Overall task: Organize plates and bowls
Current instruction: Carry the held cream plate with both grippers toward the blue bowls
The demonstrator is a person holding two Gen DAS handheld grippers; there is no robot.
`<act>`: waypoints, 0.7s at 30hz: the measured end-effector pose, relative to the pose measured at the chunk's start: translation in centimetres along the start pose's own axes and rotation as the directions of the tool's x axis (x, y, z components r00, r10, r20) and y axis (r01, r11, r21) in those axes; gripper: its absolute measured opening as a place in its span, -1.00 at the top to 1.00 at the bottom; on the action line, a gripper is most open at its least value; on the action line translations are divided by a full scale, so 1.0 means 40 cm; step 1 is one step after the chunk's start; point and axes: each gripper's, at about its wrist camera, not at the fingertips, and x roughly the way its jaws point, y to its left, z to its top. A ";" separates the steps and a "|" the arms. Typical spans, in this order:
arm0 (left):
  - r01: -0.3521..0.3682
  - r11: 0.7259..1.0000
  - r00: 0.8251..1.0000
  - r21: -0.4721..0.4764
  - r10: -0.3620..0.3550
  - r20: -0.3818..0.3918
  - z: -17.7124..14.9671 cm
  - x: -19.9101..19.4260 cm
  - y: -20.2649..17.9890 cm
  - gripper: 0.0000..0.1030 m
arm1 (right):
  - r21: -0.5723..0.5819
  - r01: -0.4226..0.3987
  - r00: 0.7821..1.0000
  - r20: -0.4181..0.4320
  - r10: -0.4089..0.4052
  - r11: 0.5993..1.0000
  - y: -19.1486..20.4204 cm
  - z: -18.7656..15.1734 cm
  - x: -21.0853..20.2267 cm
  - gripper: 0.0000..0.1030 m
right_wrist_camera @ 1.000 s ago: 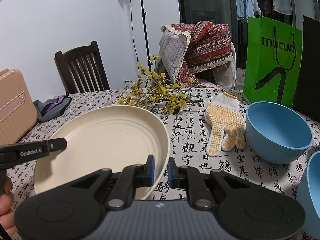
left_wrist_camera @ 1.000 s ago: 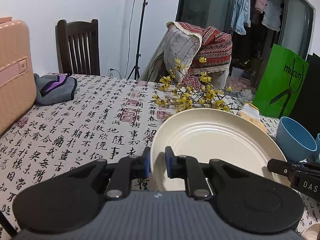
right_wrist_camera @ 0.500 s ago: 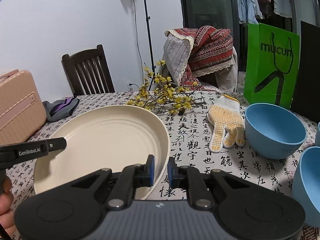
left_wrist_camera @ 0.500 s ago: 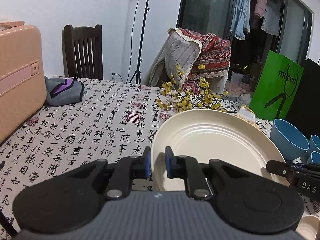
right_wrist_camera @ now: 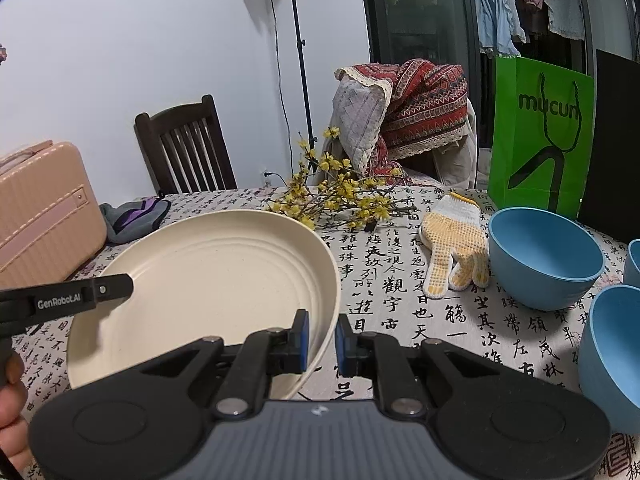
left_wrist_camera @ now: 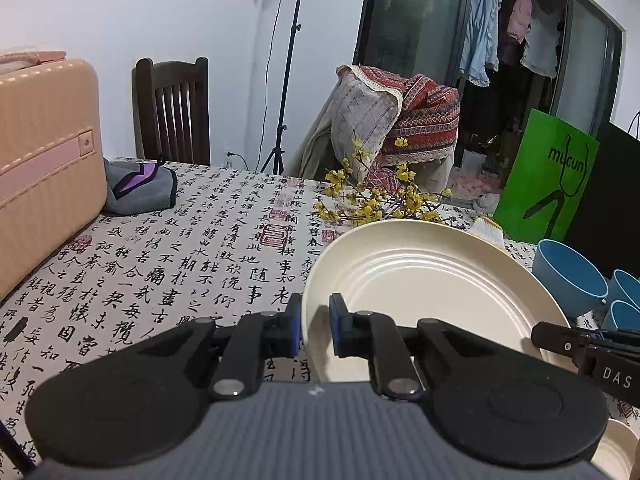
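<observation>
Carry step: cream plate (right_wrist_camera: 208, 280) held above counter (left_wrist_camera: 168, 264) mid-span, left gripper (left_wrist_camera: 314, 330) and right gripper (right_wrist_camera: 320, 340) jaws clenched on opposite rims; next, level set-down clear of blue bowls (right_wrist_camera: 544, 258).

A round cream ridged plate (right_wrist_camera: 208, 280) is held tilted above the table, beside blue bowls (right_wrist_camera: 544, 258).

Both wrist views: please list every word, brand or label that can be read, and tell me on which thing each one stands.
"mucun": on the green paper bag.
"GenRobot.AI": on a finger of the left gripper, seen in the right wrist view.
"DAS": on a finger of the right gripper, at the edge of the left wrist view; it may be cut off.
Tablecloth: printed with brush-written Chinese characters and red seal stamps; I cannot transcribe them reliably.
</observation>
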 end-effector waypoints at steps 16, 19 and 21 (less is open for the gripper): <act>0.006 1.000 1.000 0.000 -0.006 0.017 -0.015 -0.059 0.005 0.73 | -0.002 -0.002 1.000 0.016 0.002 1.000 0.012 -0.015 -0.053 0.75; 0.008 1.000 1.000 -0.003 -0.008 0.021 -0.018 -0.072 0.007 0.73 | -0.002 -0.005 1.000 0.019 0.005 1.000 0.014 -0.019 -0.065 0.75; 0.007 1.000 1.000 -0.002 -0.007 0.022 -0.021 -0.077 0.008 0.73 | -0.003 -0.006 1.000 0.021 0.006 1.000 0.015 -0.021 -0.070 0.75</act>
